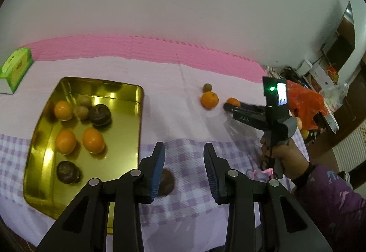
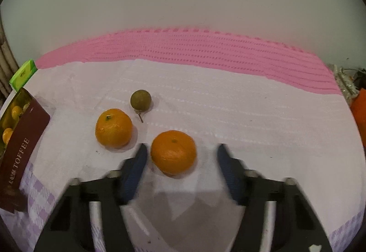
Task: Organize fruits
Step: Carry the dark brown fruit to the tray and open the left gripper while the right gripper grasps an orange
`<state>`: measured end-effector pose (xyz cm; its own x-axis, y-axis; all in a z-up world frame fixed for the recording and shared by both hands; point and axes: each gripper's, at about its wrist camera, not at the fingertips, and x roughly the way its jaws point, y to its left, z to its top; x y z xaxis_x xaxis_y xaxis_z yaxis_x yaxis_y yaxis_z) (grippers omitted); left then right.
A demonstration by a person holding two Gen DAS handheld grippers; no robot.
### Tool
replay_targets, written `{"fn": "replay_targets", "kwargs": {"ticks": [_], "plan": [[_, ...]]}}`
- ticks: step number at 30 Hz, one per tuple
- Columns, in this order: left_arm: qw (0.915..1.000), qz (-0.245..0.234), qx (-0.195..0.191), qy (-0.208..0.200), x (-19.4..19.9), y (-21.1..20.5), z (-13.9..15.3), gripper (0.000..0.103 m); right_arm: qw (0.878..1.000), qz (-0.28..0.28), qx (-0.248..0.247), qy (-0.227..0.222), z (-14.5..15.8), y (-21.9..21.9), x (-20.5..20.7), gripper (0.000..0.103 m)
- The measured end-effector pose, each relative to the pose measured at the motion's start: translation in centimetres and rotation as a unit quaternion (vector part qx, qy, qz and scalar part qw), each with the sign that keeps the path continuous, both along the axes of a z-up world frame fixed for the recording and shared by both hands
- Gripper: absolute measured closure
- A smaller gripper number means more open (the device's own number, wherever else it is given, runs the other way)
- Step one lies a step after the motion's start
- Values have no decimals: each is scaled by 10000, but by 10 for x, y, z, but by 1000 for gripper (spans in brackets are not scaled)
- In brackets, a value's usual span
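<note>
Left wrist view:
- Green carton [image 1: 16, 66], far left on the cloth; its print is too blurred to be read
- Gold tin tray [image 1: 137, 114], loaded with four tangerines, two small pale round fruits and two dark brown fruits
- Left gripper [image 1: 184, 146], fingers held apart over the checked cloth with nothing between them; a brown fruit [image 1: 168, 182] is partly hidden behind its left finger
- Right gripper [image 1: 228, 105], held in a hand [image 1: 286, 158]; lettering like "DAS" is seen on its side
- Orange plastic bag [image 1: 304, 101], far right

Right wrist view:
- Dark red tin lid [image 2: 22, 149], marked "TOFFEE" in white, with smaller characters that cannot be read
- Loose tangerine [image 2: 114, 127], with a small green-brown stalked fruit [image 2: 141, 99] just behind it
- Target tangerine [image 2: 173, 152], on the pale cloth between the fingers of the right gripper [image 2: 180, 149]; the jaws stand wide, the left pad just beside the peel, the right pad clear of it, so nothing is clamped
</note>
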<state>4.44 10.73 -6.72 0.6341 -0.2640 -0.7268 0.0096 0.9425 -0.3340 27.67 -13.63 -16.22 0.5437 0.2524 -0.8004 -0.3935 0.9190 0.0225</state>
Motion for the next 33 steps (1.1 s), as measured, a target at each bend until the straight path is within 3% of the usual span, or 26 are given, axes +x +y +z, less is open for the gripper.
{"fn": "replay_targets", "kwargs": {"ticks": [7,9,14,19,21,23,25,27,30,33], "plan": [[9998,147,-84,91,-2,19,-7,69,9999,-127,45,-106,1,-6,-27,70],[9998,127,92,74,-8,21,-8,69,9998,-156,33,-100,0,-8,-35,70],[9991,-322,142,220,-28,17,-15,69,9997,-214,4,-118,0,-13,-49,70],[9967,-739,226,238,-22,0,-12,69,9994,-262,-116,-174,-1,-21,-59,70],[9918,-1136,504,307,-12,-12,-13,68,9993,-326,-45,-150,-1,-30,-62,70],[9767,-1729,1184,455,-1,-31,-22,68,9991,-400,108,-108,-1,-38,-63,70],[9543,-2258,1885,533,6,-46,-32,68,9985,-458,284,-77,-1,-45,-65,70],[9366,-2616,2222,702,14,-52,-40,68,9980,-497,390,-59,-2,-48,-63,70],[9112,-3193,2425,944,30,-53,-48,68,9978,-496,428,-65,-2,-47,-62,70],[8798,-3599,2888,1139,44,-57,-59,68,9975,-499,492,-55,-2,-50,-61,70]]}}
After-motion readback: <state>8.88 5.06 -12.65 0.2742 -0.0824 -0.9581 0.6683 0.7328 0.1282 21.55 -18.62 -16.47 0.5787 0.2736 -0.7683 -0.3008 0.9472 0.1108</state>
